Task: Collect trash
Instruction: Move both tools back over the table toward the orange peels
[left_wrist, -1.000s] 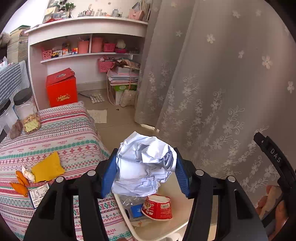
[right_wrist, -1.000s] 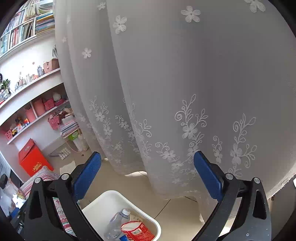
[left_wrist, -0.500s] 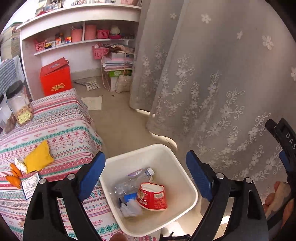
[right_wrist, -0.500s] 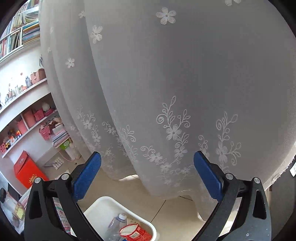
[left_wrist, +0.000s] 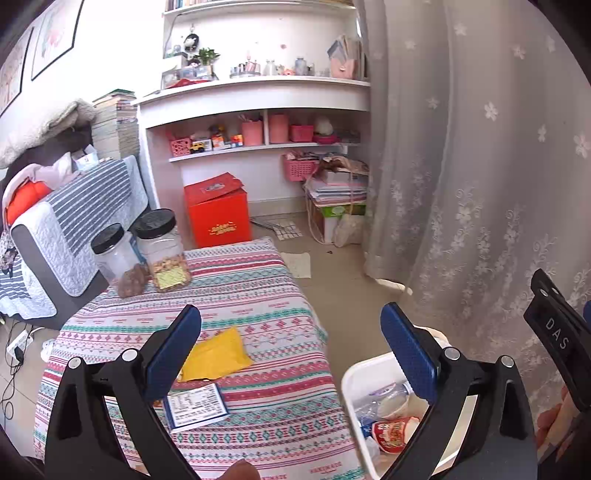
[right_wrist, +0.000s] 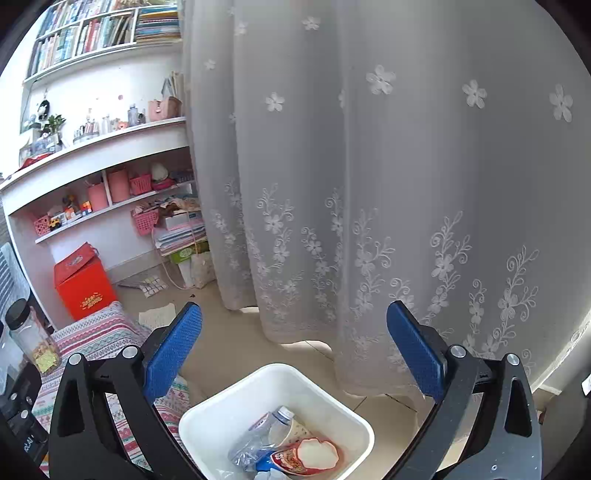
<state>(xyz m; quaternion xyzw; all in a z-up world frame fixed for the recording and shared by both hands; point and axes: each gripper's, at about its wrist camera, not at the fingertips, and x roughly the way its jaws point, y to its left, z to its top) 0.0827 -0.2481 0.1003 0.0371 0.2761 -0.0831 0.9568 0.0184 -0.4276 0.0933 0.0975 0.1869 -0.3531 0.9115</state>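
Inspector: Your left gripper (left_wrist: 291, 343) has its jaws wide apart; they have just been opening, and nothing sits between them. It points over the striped table (left_wrist: 258, 295).

Operator: And the right?

Inspector: Your right gripper (right_wrist: 293, 347) also stands spread, empty, above the white bin (right_wrist: 236, 391) on the floor beside the table.

Operator: Where is the trash?

Inspector: In the bin: a clear bottle (right_wrist: 266, 432), a paper cup (right_wrist: 291, 432) and a red wrapper (right_wrist: 306, 456). On the table lie a yellow packet (left_wrist: 218, 354) and a printed card (left_wrist: 195, 406), beyond them two jars (left_wrist: 162, 251).
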